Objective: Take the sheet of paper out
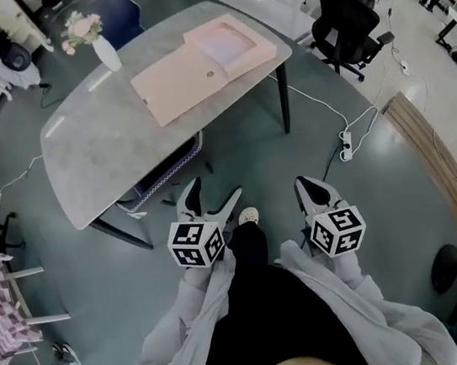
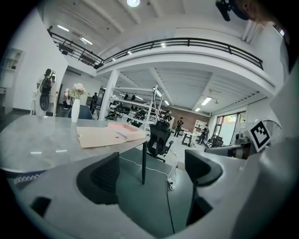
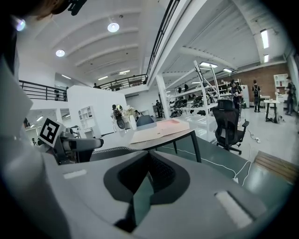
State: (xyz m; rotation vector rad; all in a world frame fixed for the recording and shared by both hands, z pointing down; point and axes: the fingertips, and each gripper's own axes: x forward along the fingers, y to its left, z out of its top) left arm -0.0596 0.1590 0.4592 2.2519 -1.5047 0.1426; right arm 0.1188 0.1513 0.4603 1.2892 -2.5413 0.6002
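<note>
An open pink folder (image 1: 194, 68) lies on the grey table (image 1: 97, 154), with a pale sheet of paper (image 1: 225, 46) in its right half. The folder (image 2: 110, 135) also shows in the left gripper view and, as a folder (image 3: 159, 130), in the right gripper view. Both grippers hang close to the person's body, well short of the table. My left gripper (image 1: 214, 196) is open with nothing between its jaws. My right gripper (image 1: 315, 190) has its jaws together and holds nothing.
A white vase of flowers (image 1: 97, 40) stands at the table's far left. A chair (image 1: 168, 174) is tucked under the near edge. A black office chair (image 1: 349, 19) stands to the right, and a power strip with cables (image 1: 345, 145) lies on the floor.
</note>
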